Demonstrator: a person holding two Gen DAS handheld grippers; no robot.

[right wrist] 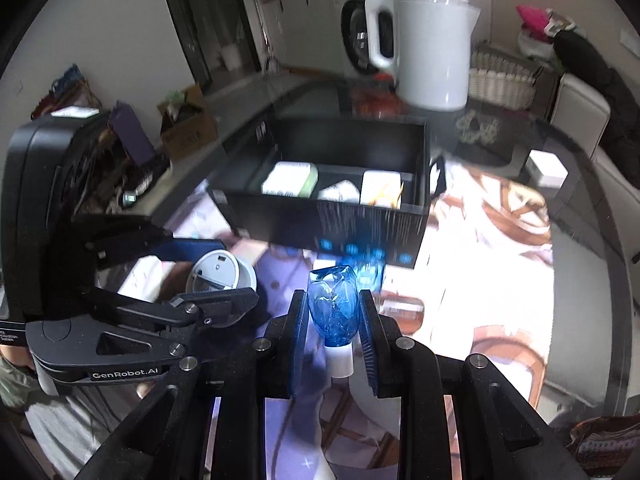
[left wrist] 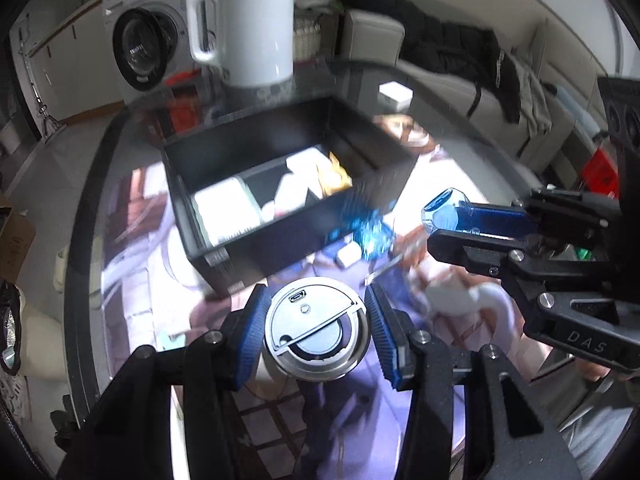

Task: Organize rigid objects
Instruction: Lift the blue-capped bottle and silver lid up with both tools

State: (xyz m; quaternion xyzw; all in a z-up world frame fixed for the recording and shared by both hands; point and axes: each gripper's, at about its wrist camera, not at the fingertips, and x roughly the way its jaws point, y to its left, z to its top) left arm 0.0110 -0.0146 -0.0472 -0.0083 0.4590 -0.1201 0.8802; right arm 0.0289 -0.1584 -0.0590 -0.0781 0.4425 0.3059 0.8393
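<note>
My left gripper (left wrist: pixel 318 330) is shut on a round silver cylinder (left wrist: pixel 316 334) with a grey cap, held above the glass table. My right gripper (right wrist: pixel 333 312) is shut on a small blue bottle (right wrist: pixel 333 304) with a white cap, also seen from the left wrist view (left wrist: pixel 444 210). The left gripper with the cylinder (right wrist: pixel 220 272) shows at the left of the right wrist view. A black open box (left wrist: pixel 280 184) stands ahead of both grippers; it holds white packets and a yellow item. The box also shows in the right wrist view (right wrist: pixel 340 200).
A white electric kettle (left wrist: pixel 252 28) stands behind the box on the round glass table (left wrist: pixel 100 184); it shows too in the right wrist view (right wrist: pixel 432 48). A small white box (left wrist: pixel 394 94) lies at the far right. Blue reflections and small items lie beside the box front.
</note>
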